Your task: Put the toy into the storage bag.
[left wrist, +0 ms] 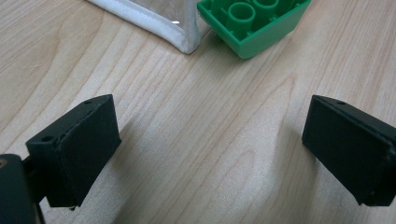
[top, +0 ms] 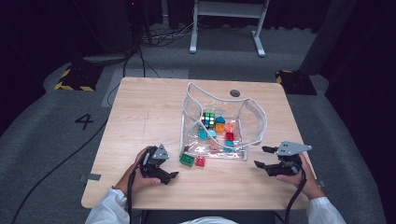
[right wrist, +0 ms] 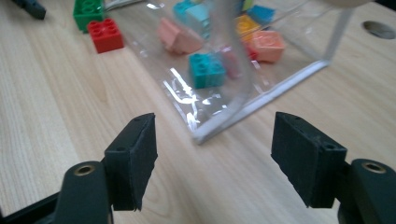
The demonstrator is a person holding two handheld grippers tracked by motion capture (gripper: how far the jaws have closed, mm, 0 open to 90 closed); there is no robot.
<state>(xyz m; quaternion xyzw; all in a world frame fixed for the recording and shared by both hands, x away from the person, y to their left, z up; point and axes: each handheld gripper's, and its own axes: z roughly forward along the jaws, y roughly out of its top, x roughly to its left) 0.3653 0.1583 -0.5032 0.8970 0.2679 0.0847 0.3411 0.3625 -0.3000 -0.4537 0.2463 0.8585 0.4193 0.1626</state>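
Dark floor and black curtains ring the pale wooden table (top: pixel 140 116), which carries everything. At about eight o'clock on the table the left gripper (top: pixel 172 176) rests in a person's hand, its jaws spread wide with only bare wood between them. In the left gripper view the green plastic building brick (left wrist: pixel 254 23) lies upside down just ahead of those jaws, at roughly one o'clock, beside the white-edged corner of the clear plastic pouch (left wrist: pixel 154 28). On the table a small red plastic brick (top: pixel 200 161) sits touching the green one's right side, both just outside the pouch's near edge. The pouch stands open at the table's centre, holding a multicoloured puzzle cube (top: pixel 208 119) and assorted bricks in teal, orange, pink and red. At four o'clock the right gripper (top: pixel 263 157) points toward the pouch's near right corner, jaws parted and empty.
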